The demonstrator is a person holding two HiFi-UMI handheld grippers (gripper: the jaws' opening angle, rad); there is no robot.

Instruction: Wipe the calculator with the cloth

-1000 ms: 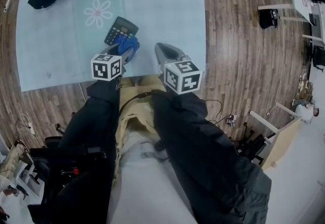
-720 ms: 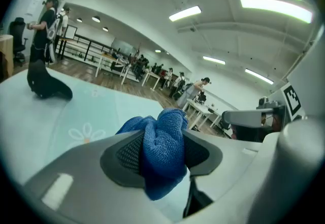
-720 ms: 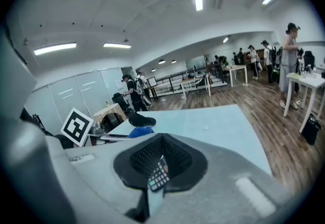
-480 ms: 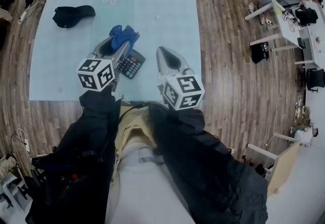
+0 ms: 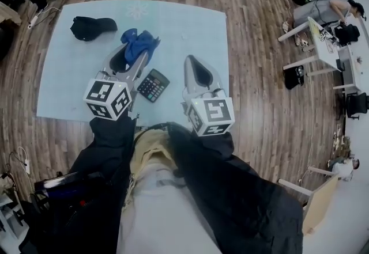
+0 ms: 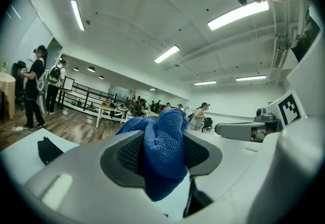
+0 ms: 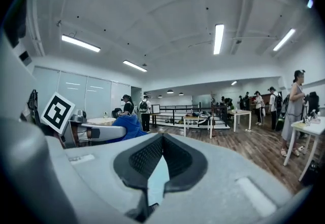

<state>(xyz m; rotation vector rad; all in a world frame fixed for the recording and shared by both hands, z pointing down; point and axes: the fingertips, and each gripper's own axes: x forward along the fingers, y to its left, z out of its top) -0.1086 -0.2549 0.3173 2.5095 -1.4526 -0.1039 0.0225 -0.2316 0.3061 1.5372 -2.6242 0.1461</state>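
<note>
**Surface.** Pale blue mat [image 5: 190, 28] spread on a wooden floor [image 5: 259, 74]. The person stands at its near edge, dark sleeves reaching over it.

**Calculator** [image 5: 153, 85]. Dark, keys up, lying flat on the mat close to the near edge, about mid-width. It sits between the two grippers, just beside the left one, turned at an angle to the mat's edges. Nothing rests on it.

**Cloth** [image 6: 162, 152]. Blue, bunched. Pinched between the left jaws, with folds bulging above the pads and a tail hanging below. In the head view it shows beyond the calculator, toward the mat's middle and apart from it.

**Left gripper** [image 5: 130, 51]. Jaws closed onto the cloth and held apart only by its thickness. It points toward the mat's far edge, with its marker cube nearest the person.

**Right gripper** [image 7: 161, 152]. Jaws brought together at the tips, leaving only a thin sliver of gap lower down. It holds nothing. It is over the mat near the near right corner, to the right of the calculator and clear of it.

**Black item** [image 5: 92, 27]. Soft, dark and crumpled, at the mat's far left corner, well apart from the calculator.

**Surroundings.** Tables and several people stand across the room beyond the mat.
</note>
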